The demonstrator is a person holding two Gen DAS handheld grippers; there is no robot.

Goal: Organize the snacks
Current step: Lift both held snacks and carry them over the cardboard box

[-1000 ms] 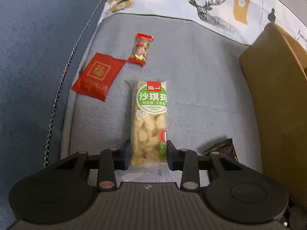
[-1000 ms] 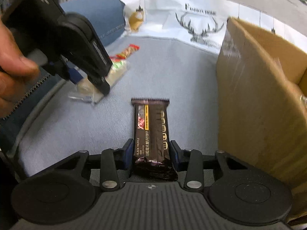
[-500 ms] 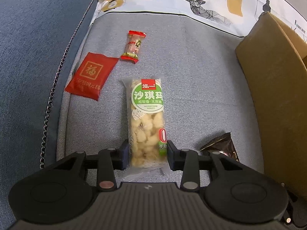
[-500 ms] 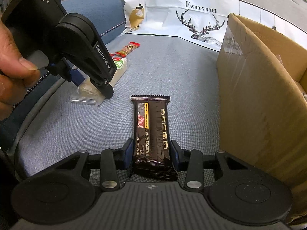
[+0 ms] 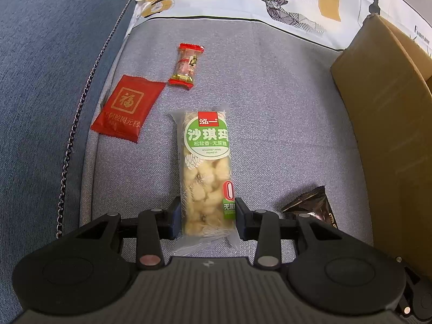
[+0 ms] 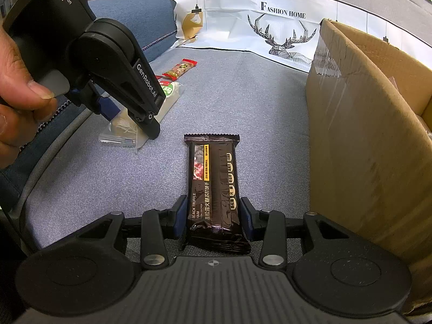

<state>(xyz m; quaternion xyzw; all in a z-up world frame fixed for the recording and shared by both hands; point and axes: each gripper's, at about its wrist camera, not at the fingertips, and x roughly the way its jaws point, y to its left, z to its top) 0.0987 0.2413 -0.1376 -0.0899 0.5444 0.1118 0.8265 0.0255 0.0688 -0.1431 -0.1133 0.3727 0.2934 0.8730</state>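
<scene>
My left gripper is shut on a green-labelled pack of puffed rice cake, held just above the grey sofa cushion. My right gripper is shut on a dark brown cracker bar, also just above the cushion. The left gripper and its pack show in the right wrist view, with a hand holding the device. The tip of the brown bar shows in the left wrist view.
A red flat packet and a small red-ended candy lie on the cushion ahead. An open cardboard box stands at the right, also in the left wrist view. A deer-print pillow is behind; blue sofa arm left.
The left gripper has risen slightly and drawn back with the rice cake pack. The right gripper still holds the brown bar in much the same place.
</scene>
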